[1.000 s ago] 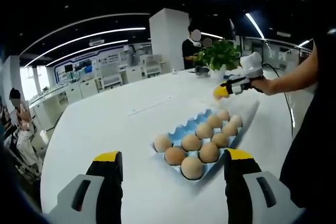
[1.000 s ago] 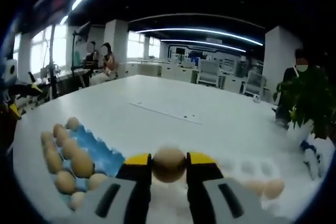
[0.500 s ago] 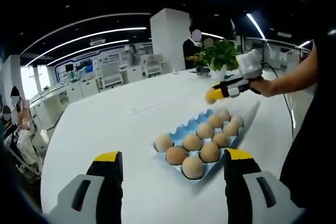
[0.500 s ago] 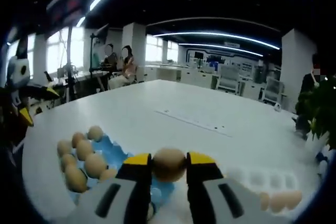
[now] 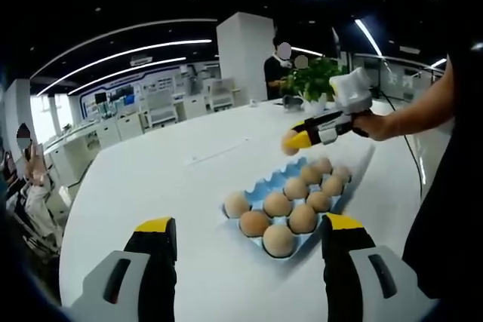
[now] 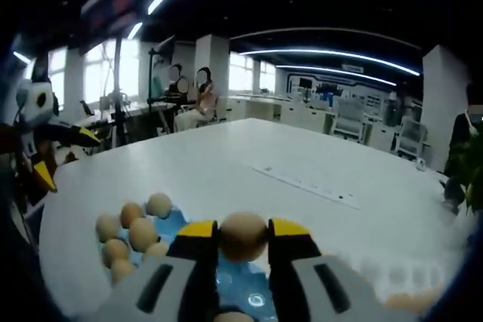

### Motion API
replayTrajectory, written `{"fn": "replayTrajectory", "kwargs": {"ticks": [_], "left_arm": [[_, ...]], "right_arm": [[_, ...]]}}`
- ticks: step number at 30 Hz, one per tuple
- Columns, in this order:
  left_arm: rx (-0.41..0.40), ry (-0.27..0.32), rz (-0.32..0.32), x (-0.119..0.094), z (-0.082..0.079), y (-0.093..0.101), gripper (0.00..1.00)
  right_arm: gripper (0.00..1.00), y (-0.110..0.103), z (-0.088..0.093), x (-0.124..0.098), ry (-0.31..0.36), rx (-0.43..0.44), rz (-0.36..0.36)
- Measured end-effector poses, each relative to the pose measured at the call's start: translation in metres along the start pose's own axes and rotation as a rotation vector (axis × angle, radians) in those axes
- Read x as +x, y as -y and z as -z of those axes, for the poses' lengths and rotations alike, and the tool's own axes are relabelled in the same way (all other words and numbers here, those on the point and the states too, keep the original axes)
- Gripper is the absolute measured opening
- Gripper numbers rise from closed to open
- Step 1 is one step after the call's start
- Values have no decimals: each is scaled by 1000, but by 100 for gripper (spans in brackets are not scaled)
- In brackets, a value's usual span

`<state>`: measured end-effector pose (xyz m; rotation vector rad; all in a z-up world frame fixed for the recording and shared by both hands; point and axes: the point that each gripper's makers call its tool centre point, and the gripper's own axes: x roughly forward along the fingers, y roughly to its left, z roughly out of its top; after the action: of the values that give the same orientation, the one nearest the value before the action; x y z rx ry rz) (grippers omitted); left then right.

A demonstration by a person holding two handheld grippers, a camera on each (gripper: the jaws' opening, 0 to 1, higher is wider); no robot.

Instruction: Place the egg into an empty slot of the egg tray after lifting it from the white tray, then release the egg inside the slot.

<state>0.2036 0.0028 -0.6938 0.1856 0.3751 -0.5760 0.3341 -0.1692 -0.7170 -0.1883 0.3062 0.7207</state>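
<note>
Egg (image 6: 243, 236) clenched between right gripper (image 6: 243, 240) fingers (image 6: 198, 240), carried in air above blue egg tray (image 6: 240, 286). Tray's filled slots left of fingers; blue empty slots directly below. Left gripper (image 5: 249, 233) fingers spread, grasping nothing, over tabletop (image 5: 151, 179). Step: transport. Next: lower egg into empty slot, then let go.
</note>
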Motion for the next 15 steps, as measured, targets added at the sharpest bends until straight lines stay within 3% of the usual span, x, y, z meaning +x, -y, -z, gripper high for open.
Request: {"fn": "replayTrajectory", "kwargs": {"ticks": [15], "left_arm": [[-6, -9, 1, 0, 4, -2, 80]], "right_arm": [[25, -47, 2, 32, -19, -5, -115]]}}
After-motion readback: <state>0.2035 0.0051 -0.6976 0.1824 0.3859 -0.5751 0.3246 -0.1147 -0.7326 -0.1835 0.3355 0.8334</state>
